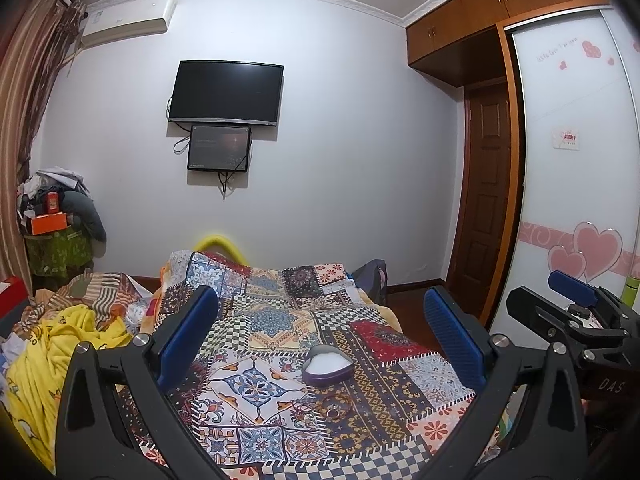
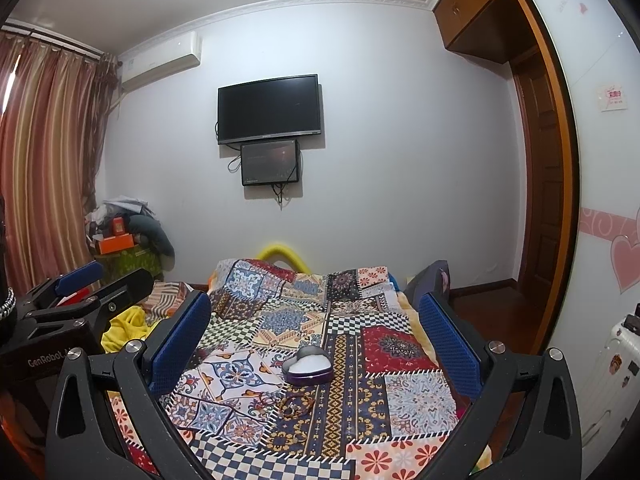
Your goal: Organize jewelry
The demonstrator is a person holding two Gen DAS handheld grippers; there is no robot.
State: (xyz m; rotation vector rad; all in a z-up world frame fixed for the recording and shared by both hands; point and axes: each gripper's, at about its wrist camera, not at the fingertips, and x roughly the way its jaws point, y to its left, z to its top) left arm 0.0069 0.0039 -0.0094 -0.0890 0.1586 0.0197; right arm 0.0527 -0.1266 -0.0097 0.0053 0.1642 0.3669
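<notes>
A heart-shaped purple box (image 1: 327, 368) with a white lining lies open on the patterned quilt (image 1: 256, 320); it also shows in the right wrist view (image 2: 306, 366). Just in front of it lie a beaded bracelet and small jewelry pieces (image 1: 335, 403), also seen in the right wrist view (image 2: 295, 405). My left gripper (image 1: 320, 332) is open and empty, held above the quilt, short of the box. My right gripper (image 2: 316, 328) is open and empty, likewise above the quilt. Each gripper appears at the edge of the other's view.
Yellow and striped bedding (image 1: 68, 336) is piled at the left of the bed. A cluttered stand (image 1: 56, 240) sits in the far left corner. A wardrobe with heart decals (image 1: 580, 184) stands at the right, a white suitcase (image 2: 612, 368) beside it.
</notes>
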